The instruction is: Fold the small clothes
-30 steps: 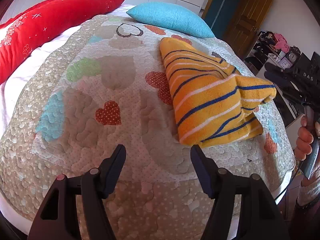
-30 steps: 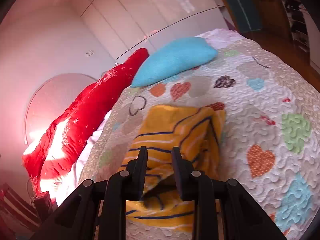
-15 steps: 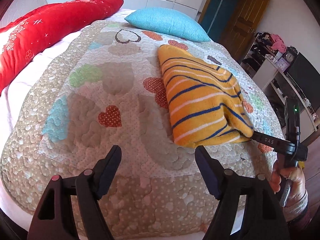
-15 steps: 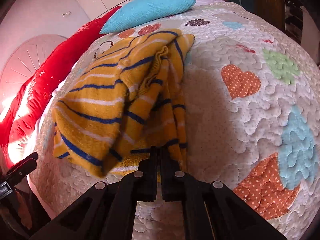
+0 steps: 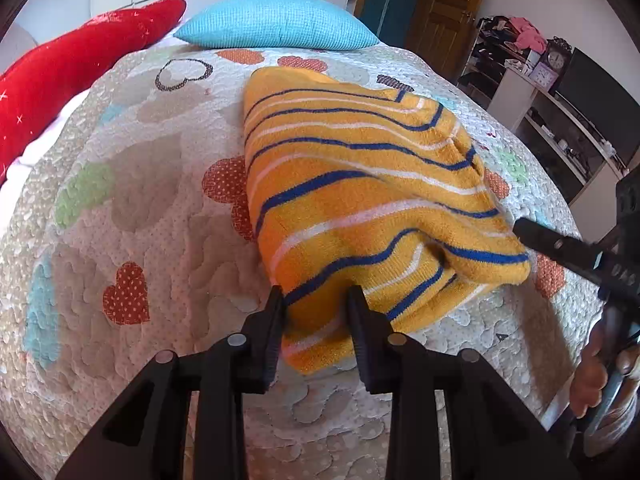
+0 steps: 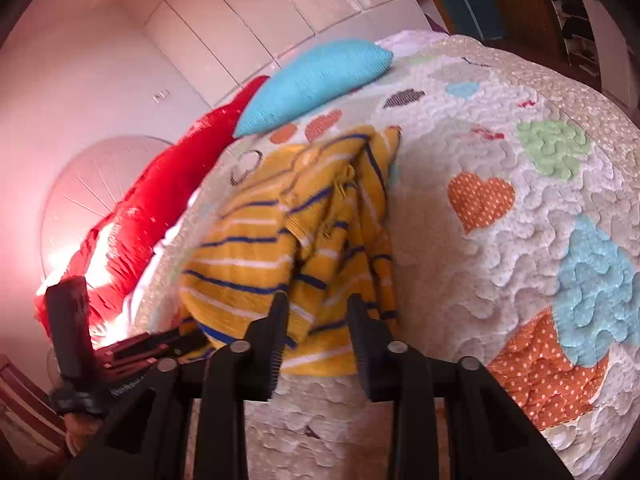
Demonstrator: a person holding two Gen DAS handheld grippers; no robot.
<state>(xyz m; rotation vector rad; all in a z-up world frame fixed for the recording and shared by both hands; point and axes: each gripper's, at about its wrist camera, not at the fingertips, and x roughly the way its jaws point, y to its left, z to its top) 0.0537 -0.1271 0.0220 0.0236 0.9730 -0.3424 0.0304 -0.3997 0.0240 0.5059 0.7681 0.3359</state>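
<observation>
Bedroom light falls on the quilt (image 5: 132, 216), with a blue pillow (image 5: 276, 20) and a red cushion (image 5: 60, 80) at the far end of the bed. My striped garment (image 5: 360, 200) lies on the quilt, doubled over on itself.

What changed: half a second back my right gripper (image 6: 316, 312) was pressed together on the garment's near edge, having carried a fold across. Its jaws have just been opening, and they now stand parted with the hem between them — I judge the cloth let go, the fold laid down.

My left gripper (image 5: 314, 304), wide and clear of the garment a moment ago, has come in to the near corner. Its jaws have just been closing, and the corner sits between them; they look pressed into the cloth, pinching it.

So one fold is done, I think, and the left side is taking hold for the next — whether that grip has both layers I can't tell.
</observation>
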